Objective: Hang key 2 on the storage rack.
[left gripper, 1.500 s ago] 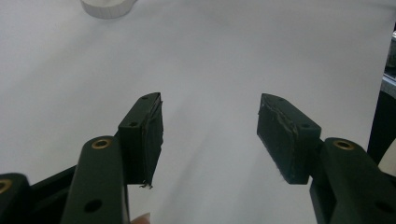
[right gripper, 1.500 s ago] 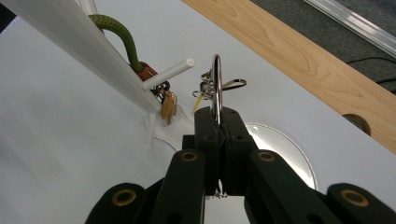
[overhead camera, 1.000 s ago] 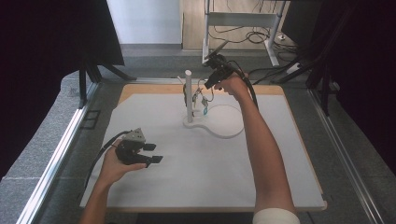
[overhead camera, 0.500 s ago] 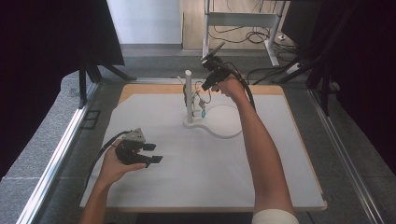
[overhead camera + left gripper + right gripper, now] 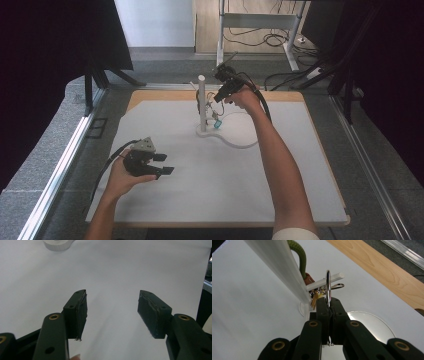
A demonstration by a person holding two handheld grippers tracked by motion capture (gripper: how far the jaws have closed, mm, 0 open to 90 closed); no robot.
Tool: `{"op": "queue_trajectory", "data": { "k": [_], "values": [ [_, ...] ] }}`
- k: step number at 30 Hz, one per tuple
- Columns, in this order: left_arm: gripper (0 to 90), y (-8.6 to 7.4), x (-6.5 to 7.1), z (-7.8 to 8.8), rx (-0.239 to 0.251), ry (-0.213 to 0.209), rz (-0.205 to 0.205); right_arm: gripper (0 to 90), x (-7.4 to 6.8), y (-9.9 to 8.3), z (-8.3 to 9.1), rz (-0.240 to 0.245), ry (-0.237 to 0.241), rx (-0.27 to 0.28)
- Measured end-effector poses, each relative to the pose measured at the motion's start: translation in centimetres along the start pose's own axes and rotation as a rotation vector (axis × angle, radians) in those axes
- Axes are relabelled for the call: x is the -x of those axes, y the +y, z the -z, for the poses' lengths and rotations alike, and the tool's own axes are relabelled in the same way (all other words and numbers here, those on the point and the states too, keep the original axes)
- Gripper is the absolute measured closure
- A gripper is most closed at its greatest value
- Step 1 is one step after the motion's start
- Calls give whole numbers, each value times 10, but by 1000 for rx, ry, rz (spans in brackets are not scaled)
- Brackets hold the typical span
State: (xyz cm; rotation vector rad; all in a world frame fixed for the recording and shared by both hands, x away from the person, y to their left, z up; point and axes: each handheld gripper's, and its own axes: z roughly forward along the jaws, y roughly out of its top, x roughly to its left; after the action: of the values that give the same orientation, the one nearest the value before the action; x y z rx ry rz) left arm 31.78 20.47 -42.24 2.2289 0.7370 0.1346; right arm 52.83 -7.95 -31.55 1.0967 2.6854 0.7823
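The bench [image 5: 300, 195] carries a white sheet over most of its top, with a strip of bare wood showing along the far edge. Near the middle of the far half stands a white stand [image 5: 202, 100], an upright post on a flat base whose rounded plate [image 5: 240, 142] spreads toward the right edge. A thin white peg [image 5: 324, 282] juts sideways from the post, and a green cord [image 5: 299, 257] with small tags hangs tight against the post, crowding the peg. The right gripper [image 5: 329, 302] reaches in from the right, its fingers clamped together on a metal key ring [image 5: 328, 285], which sits right at the peg's free end. Whether the ring is over the peg cannot be told. The left gripper [image 5: 160, 164] hovers over the near left part of the bench, well apart from the stand, fingers spread with nothing between them.
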Motion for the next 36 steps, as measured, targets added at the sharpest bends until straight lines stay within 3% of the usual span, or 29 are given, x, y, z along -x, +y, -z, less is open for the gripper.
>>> {"op": "queue_trajectory", "data": {
  "k": [21, 28, 36],
  "values": [
    [415, 0, 0, 1, -1, 7, 12, 848, -6, -16, -17, 5, 73, 13],
    [414, 0, 0, 3, 2, 7, 7, 829, -8, -19, -18, 15, 70, 30],
    [414, -1, 1, 3, -5, 4, 2, 708, -9, -22, -11, 14, 74, 49]
  ]
}}
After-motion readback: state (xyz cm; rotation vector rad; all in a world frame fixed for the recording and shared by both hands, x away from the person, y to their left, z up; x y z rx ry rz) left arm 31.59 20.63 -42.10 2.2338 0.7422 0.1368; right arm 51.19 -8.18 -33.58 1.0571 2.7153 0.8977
